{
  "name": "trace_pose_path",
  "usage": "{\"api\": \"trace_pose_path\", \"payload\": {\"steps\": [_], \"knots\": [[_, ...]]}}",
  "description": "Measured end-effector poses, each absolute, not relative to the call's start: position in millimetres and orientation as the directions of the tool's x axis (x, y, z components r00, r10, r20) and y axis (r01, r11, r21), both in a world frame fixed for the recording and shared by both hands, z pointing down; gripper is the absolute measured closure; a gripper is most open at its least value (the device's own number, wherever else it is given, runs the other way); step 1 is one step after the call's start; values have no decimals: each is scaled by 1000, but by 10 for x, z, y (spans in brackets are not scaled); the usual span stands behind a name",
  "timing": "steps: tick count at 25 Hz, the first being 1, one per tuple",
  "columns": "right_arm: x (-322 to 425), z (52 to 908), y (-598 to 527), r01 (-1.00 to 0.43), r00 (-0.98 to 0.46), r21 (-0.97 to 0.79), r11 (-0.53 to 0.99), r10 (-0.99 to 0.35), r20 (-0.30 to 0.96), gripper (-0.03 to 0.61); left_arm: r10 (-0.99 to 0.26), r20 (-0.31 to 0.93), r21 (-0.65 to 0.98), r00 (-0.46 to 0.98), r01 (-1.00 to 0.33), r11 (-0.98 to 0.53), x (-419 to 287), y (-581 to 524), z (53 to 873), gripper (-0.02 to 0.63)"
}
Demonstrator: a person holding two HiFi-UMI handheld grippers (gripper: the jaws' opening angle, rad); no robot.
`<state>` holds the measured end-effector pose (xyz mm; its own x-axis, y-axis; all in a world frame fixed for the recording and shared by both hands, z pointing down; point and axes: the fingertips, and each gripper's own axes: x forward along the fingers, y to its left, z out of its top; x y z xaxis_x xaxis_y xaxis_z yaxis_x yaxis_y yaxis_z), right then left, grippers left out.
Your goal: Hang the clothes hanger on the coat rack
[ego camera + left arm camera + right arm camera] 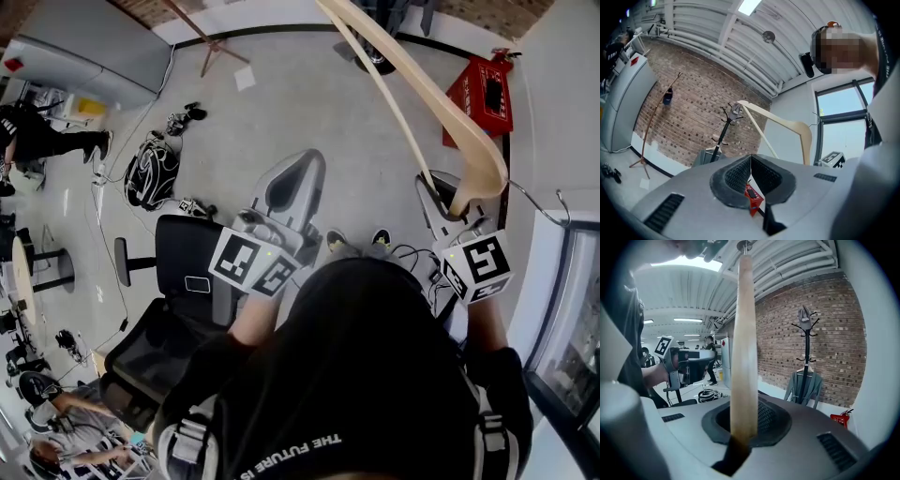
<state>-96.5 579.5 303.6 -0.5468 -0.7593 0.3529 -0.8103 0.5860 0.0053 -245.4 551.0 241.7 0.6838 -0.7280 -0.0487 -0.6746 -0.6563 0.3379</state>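
A pale wooden clothes hanger [450, 112] rises steeply from my right gripper [448, 199], which is shut on one end of it; its wire hook [544, 202] sticks out to the right. In the right gripper view the hanger [743, 348] stands straight up between the jaws of my right gripper [744, 427]. The black coat rack [806, 333] stands by the brick wall with a grey garment [804, 387] on it. My left gripper [314, 159] is held alongside, shut with nothing in it. The left gripper view shows my left gripper [751, 161], the hanger [787, 124] and the coat rack [724, 126] beyond.
A black office chair [178, 309] stands below my left gripper. On the floor lie a black bag [150, 173] and a red extinguisher box [483, 94]. A window [572, 328] runs along the right. A thin wooden stand [651, 126] leans near the brick wall. People stand at the far left.
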Motion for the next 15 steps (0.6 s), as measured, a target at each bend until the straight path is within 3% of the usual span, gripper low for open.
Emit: {"api": "trace_pose_path", "payload": {"steps": [15], "knots": [[-1392, 3146, 5522, -812, -541, -2, 584, -751, 379, 540, -721, -39, 407, 692, -648, -644, -2923, 5265, 2688, 594]]}}
